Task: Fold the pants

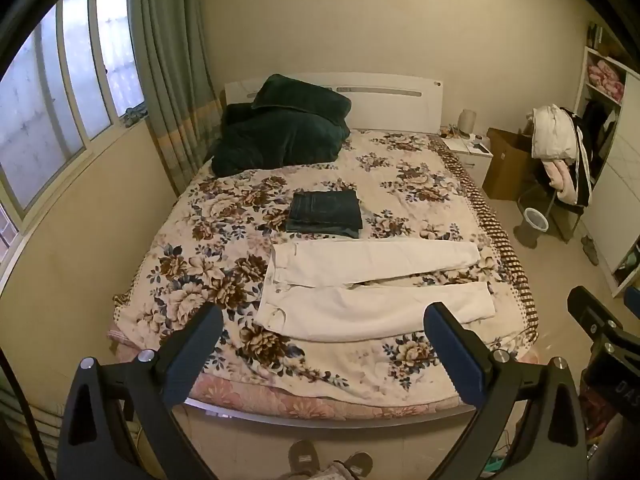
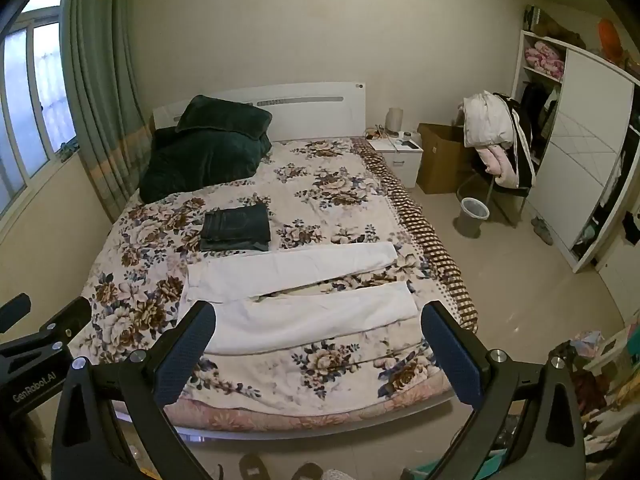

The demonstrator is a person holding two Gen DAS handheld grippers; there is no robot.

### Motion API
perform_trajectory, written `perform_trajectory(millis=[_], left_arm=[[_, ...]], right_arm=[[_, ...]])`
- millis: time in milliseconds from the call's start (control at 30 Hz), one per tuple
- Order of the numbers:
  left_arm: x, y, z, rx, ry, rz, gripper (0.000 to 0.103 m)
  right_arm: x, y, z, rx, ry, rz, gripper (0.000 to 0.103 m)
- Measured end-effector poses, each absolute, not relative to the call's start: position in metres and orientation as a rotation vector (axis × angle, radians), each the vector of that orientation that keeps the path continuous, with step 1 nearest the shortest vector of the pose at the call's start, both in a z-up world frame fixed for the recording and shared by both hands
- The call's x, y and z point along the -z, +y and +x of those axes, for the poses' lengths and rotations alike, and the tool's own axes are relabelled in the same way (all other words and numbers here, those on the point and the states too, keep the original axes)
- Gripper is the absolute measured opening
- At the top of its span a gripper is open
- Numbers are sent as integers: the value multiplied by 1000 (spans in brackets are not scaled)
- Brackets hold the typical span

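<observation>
White pants (image 1: 372, 284) lie flat across the near part of the floral bed (image 1: 224, 248), waist to the left, both legs spread to the right. They also show in the right wrist view (image 2: 304, 288). A folded dark pair of jeans (image 1: 326, 214) sits just behind them, seen too in the right wrist view (image 2: 236, 227). My left gripper (image 1: 324, 316) is open and empty, held above the bed's near edge short of the pants. My right gripper (image 2: 318, 316) is open and empty, at the same distance, to the right of the left one.
A dark green blanket and pillow (image 1: 280, 132) lie at the bed's head. A white nightstand (image 2: 400, 152), cardboard box (image 2: 440, 156), chair with clothes (image 2: 496, 140), bin (image 2: 474, 212) and wardrobe (image 2: 580, 160) stand to the right. A window and curtain (image 1: 172, 72) are at left.
</observation>
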State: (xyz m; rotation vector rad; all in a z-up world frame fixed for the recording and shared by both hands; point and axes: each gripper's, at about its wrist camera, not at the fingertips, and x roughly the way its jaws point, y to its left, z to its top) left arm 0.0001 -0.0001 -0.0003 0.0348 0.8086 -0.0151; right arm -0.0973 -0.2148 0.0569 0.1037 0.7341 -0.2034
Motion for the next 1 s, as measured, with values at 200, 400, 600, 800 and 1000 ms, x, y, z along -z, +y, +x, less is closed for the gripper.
perform_trajectory(millis=[200,400,600,800,1000], left_arm=[[0,1,0,17,811,29,103],[1,0,1,13,801,30,103],[0,0,0,14,801,33,103],[-8,5,-2,16,809,34,103],[-7,3,-1,14,805,36,103]], right_arm=[[-57,-215,-98,202,735,105,103],[-57,-215,-98,200,734,107,103],[-58,-214,-97,194,736,110,103],[-58,-217,-100,195,735,108,103],[-57,-216,-100,196,737,106,103]])
